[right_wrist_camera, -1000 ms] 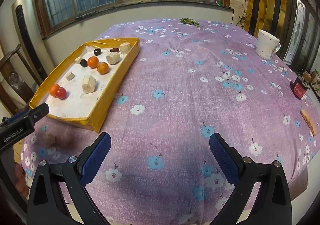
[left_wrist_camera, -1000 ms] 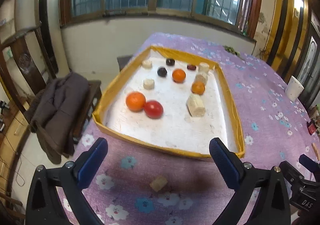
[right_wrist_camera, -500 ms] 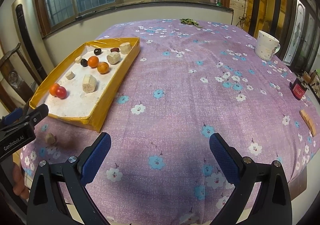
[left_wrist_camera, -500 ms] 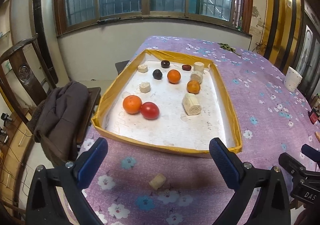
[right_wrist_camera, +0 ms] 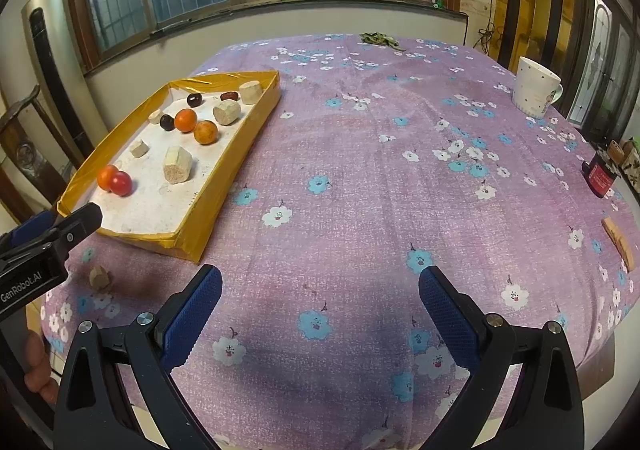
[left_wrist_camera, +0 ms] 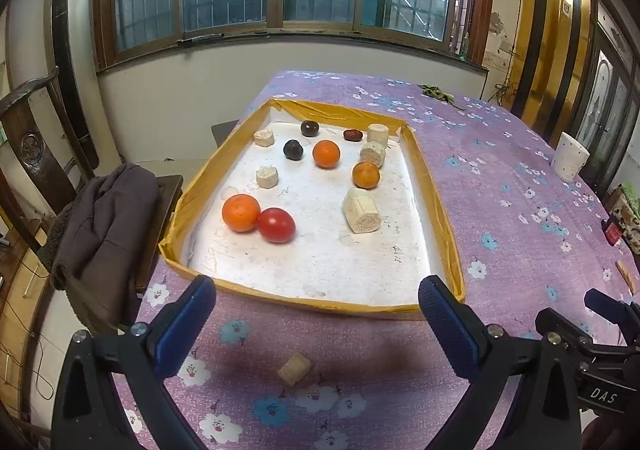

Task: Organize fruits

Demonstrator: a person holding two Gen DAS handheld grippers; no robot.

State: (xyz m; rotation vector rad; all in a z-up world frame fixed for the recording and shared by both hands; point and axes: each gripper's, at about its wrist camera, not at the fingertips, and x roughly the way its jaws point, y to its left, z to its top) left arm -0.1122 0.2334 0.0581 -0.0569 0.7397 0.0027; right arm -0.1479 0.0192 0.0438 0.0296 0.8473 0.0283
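Note:
A yellow-rimmed tray (left_wrist_camera: pixel 440 209) (right_wrist_camera: pixel 224 205) with a white floor holds several oranges, a red tomato (left_wrist_camera: pixel 276 225) (right_wrist_camera: pixel 121 183), dark round fruits and pale cut cylinders. A small pale chunk (left_wrist_camera: pixel 294 368) (right_wrist_camera: pixel 99 278) lies on the purple cloth in front of the tray. My left gripper (left_wrist_camera: pixel 316 326) hangs open just above and behind that chunk, nothing between its fingers. My right gripper (right_wrist_camera: pixel 320 310) is open over bare cloth, right of the tray. The left gripper's side shows at the left edge of the right wrist view.
A white mug (right_wrist_camera: pixel 534 87) (left_wrist_camera: pixel 569 162) stands at the far right. A red box (right_wrist_camera: pixel 600 177) and a tan bar (right_wrist_camera: pixel 618 244) lie near the right table edge. A wooden chair with a dark jacket (left_wrist_camera: pixel 100 234) stands left of the table.
My left gripper has drawn back and risen a little, so the tray and the loose chunk sit farther up in its view. The right gripper has hardly moved.

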